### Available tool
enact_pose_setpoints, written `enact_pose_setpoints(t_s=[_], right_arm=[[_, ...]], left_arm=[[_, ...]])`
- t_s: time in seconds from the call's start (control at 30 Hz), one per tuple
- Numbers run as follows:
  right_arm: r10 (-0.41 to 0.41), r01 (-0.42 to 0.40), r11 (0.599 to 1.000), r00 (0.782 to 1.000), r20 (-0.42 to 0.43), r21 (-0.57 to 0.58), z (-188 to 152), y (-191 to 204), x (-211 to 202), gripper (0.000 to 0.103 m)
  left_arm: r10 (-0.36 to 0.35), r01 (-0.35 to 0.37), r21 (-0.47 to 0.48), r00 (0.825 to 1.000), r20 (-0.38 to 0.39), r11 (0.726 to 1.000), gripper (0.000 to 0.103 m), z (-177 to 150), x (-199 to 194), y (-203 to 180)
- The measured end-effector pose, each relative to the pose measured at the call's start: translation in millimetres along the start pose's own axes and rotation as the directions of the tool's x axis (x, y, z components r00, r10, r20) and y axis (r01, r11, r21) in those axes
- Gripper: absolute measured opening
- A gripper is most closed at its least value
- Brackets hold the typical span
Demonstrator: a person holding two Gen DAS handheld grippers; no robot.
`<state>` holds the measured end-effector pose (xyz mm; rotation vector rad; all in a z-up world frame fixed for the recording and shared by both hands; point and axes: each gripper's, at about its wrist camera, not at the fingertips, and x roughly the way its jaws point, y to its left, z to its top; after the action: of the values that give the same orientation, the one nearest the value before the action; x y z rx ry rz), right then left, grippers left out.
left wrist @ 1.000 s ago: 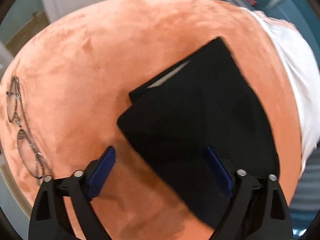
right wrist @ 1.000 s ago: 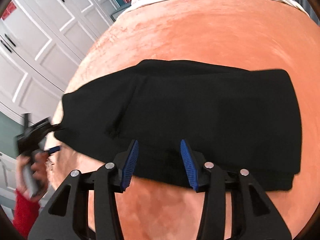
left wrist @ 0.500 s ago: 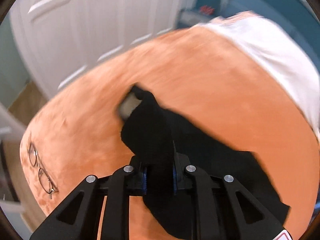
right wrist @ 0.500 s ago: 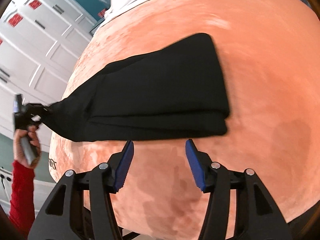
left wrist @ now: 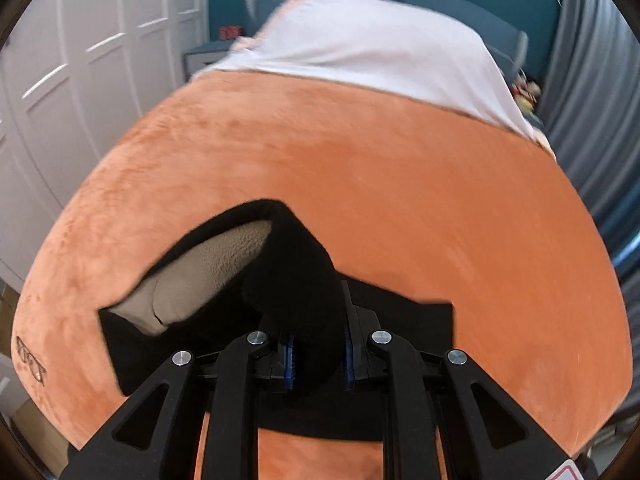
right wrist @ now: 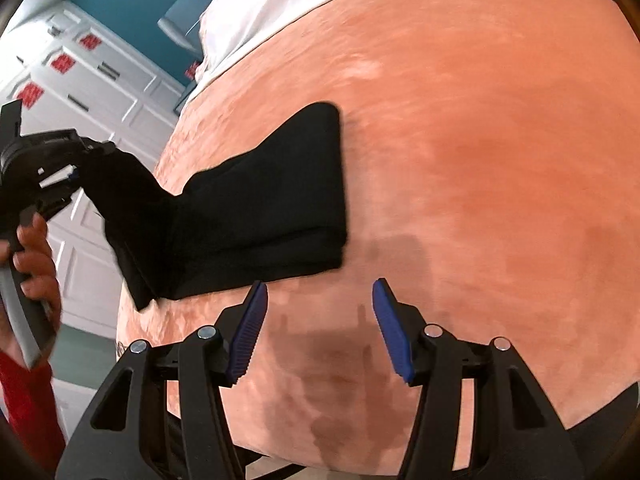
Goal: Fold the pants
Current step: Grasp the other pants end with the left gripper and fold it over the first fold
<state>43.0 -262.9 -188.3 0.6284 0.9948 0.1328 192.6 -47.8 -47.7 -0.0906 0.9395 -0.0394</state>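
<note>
The black pants (right wrist: 272, 204) lie partly folded on the orange blanket (right wrist: 480, 140). My left gripper (left wrist: 318, 356) is shut on one end of the pants (left wrist: 296, 280) and holds it lifted off the blanket, with the beige fleece lining (left wrist: 212, 276) showing. In the right wrist view the left gripper (right wrist: 60, 172) is at the far left with the raised end hanging from it. My right gripper (right wrist: 320, 332) is open and empty, just in front of the pants' near edge, above bare blanket.
A pair of glasses (left wrist: 30, 364) lies on the blanket's left edge. A white sheet (left wrist: 380, 48) covers the far end of the bed. White cupboard doors (left wrist: 80, 80) stand to the left, and grey curtains (left wrist: 600, 80) hang on the right.
My left gripper closed on the end of the pants and lifted it, turning the lining out. My right gripper opened wider and drew back off the pants toward the near edge.
</note>
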Motion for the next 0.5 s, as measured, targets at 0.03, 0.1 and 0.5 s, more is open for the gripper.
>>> enact_pose_setpoints(t_s=[0.03, 0.1, 0.5], right_arm=[[0.001, -0.001, 1.000, 1.000, 0.009, 0.009, 0.3, -4.4, -3.4, 0.054], [0.003, -0.003, 1.000, 1.000, 0.018, 0.029, 0.9, -15.8, -8.2, 0.055], [0.006, -0.007, 0.992, 1.000, -0.012, -0.125, 25.3, 20.8, 7.5, 0.063]], left_arm=[[-0.001, 0.002, 0.016, 1.000, -0.021, 1.000, 0.014, -7.6, 6.5, -9.4], [0.016, -0.012, 0.063, 0.998, -0.061, 0.998, 0.014, -19.8, 23.6, -34.4], [-0.046, 0.079, 0.168, 0.980, -0.192, 0.983, 0.084, -58.7, 14.0, -16.9]])
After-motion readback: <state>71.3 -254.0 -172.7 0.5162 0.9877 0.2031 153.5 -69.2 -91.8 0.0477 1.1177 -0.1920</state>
